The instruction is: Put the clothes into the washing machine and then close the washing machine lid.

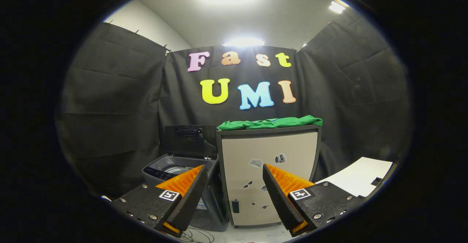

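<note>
Tongs [234,179] released, fingers spread wide, nothing between them, held well back from everything. Folded green cloth garment [270,123] lies flat on top of a beige box-shaped cabinet with dark frame [270,151], beyond the fingers and higher than their tips. Cabinet front carries several small stickers [280,158]. Just beside the cabinet, on its left, stands a grey top-loading washing machine [172,169]; its dark lid [189,139] is raised upright at the back, tub open, metal drum rim visible inside. The left finger partly covers the machine's front right corner. Machine and cabinet look touching or nearly so; cannot tell which. Cables [195,235] lie loose on the pale floor below the machine's base, between the fingers. A white flat surface with a small dark mark [360,179] sits off to the right, past the right finger, apart from the cabinet. Black cloth walls close in behind all of it.
</note>
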`<state>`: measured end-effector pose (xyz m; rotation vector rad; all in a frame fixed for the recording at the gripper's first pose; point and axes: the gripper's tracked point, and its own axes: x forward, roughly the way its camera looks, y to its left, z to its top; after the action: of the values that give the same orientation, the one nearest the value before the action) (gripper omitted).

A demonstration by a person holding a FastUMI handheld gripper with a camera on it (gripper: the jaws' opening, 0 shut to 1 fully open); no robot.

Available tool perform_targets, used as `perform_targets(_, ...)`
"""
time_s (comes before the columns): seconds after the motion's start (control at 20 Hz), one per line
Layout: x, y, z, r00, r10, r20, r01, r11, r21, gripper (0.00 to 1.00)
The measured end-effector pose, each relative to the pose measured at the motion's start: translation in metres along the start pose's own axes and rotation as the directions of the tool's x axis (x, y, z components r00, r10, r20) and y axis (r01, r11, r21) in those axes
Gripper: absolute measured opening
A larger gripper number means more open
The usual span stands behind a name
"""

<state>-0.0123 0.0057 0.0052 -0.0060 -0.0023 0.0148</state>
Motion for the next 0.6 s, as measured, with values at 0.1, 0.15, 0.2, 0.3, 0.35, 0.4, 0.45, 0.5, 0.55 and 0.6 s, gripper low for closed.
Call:
perform_targets(0.1, -0.001, 0.0009, 0.0004, 1.0, 0.001, 0.001, 0.0, 1.0, -0.001, 0.94)
perform_targets(0.15, -0.0014, 0.0008, 0.0002, 1.0, 0.0, 0.0, 0.0, 1.0, 0.0, 0.93)
perform_targets(0.2, -0.0024, 0.0015, -0.0004, 1.0, -0.001, 0.0, 0.001, 1.0, 0.0, 0.93)
perform_targets(0.3, -0.0038, 0.0022, 0.0003, 1.0, -0.004, 0.001, 0.004, 1.0, 0.002, 0.93)
perform_targets(0.35, -0.0038, 0.0026, 0.0016, 1.0, -0.003, 0.003, 0.003, 1.0, 0.003, 0.93)
perform_targets(0.4, -0.0042, 0.0032, 0.0011, 1.0, -0.005, 0.003, 0.005, 1.0, 0.002, 0.93)
perform_targets(0.45, -0.0042, 0.0036, 0.0018, 1.0, -0.005, 0.002, 0.005, 1.0, 0.002, 0.93)
perform_targets(0.5, -0.0049, 0.0043, 0.0024, 1.0, -0.006, 0.004, 0.006, 1.0, 0.004, 0.94)
perform_targets(0.55, -0.0044, 0.0052, 0.0016, 1.0, -0.006, 0.004, 0.006, 1.0, 0.006, 0.94)
perform_targets(0.6, -0.0042, 0.0061, 0.0024, 1.0, -0.006, 0.004, 0.006, 1.0, 0.007, 0.93)
